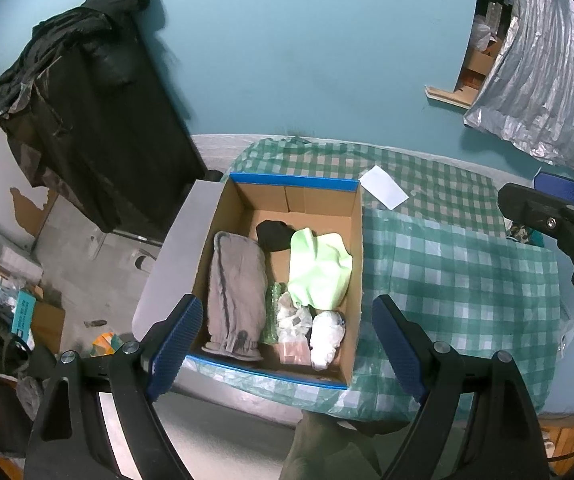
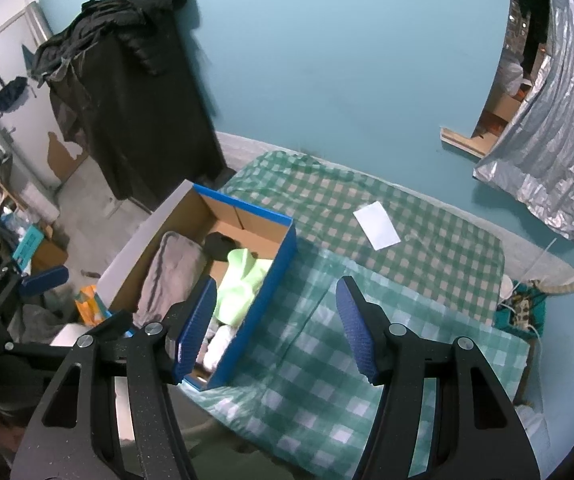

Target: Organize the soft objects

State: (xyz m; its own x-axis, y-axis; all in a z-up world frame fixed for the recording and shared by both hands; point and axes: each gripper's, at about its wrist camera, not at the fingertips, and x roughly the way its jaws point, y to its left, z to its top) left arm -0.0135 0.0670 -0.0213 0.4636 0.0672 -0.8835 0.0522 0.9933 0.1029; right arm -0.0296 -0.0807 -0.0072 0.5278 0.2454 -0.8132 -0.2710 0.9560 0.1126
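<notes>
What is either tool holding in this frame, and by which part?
Nothing. The left tool and the right tool are both open with nothing between their fingers; the soft items lie in the cardboard box.

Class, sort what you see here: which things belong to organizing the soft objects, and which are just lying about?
Part of the job:
- cardboard box
- grey cloth
- light green cloth
- black cloth
- white bundle
- left gripper, open
- right gripper, open

Lying about:
- white paper
- checked tablecloth
- dark clothes
</notes>
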